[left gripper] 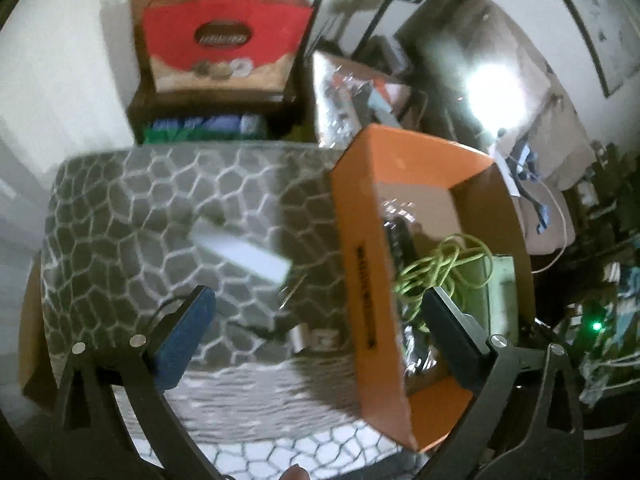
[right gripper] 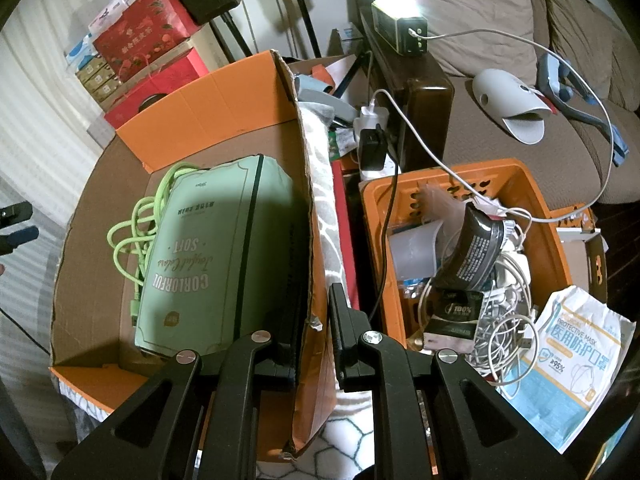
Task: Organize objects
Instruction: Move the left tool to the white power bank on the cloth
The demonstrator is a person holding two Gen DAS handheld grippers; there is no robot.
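An orange cardboard box (right gripper: 208, 92) stands on a hexagon-patterned cushion (left gripper: 160, 200); it also shows in the left wrist view (left gripper: 360, 216). Inside lie a green tissue pack (right gripper: 224, 248) and a coiled green cable (right gripper: 136, 224); the cable also shows in the left wrist view (left gripper: 444, 264). My right gripper (right gripper: 316, 328) is shut on the box's right wall (right gripper: 310, 216), one finger inside, one outside. My left gripper (left gripper: 316, 312) is open and empty above the cushion, straddling the box's left wall. A white flat box (left gripper: 244, 252) lies on the cushion ahead of it.
An orange plastic basket (right gripper: 536, 184) to the right holds cables, a dark pouch (right gripper: 472, 248) and small packets. A mask packet (right gripper: 576, 360) lies beside it. A sofa (right gripper: 520, 136) with a lit lamp (right gripper: 400, 20) is behind. Red gift boxes (left gripper: 224, 36) stand at the back left.
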